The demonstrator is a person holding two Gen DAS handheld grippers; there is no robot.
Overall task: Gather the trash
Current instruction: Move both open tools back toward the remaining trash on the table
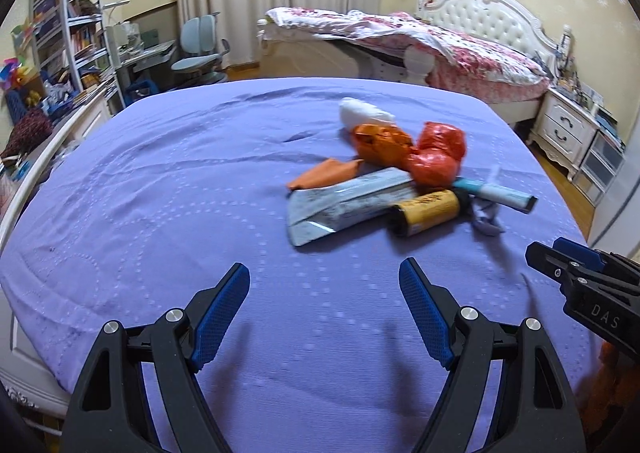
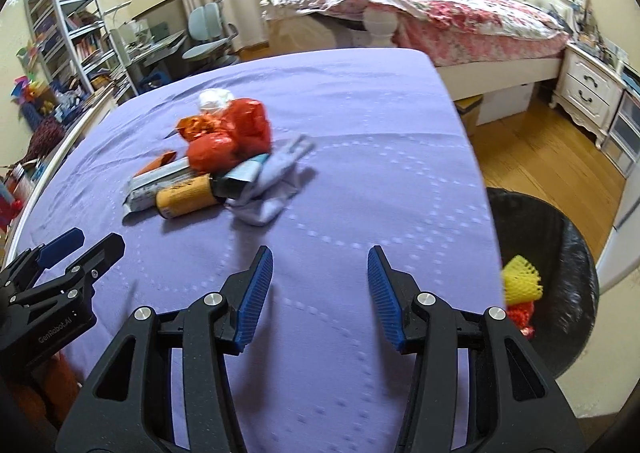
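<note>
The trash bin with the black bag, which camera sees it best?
The right wrist view. There the trash bin stands on the floor beside the purple bed, its black bag open, with yellow foam netting and something red inside. The left wrist view does not show the bin at all, only the bed and the trash pile.

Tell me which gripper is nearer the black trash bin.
Right. The right gripper hovers over the purple bed's edge, beside the black trash bin; the left gripper is further from it, on the right gripper's other side.

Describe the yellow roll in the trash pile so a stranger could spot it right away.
On the purple bedspread lies a heap of trash. At its near edge, beside the silver foil pouch, lies the yellow roll on its side: the only yellow cylinder, with dark ends.
</note>
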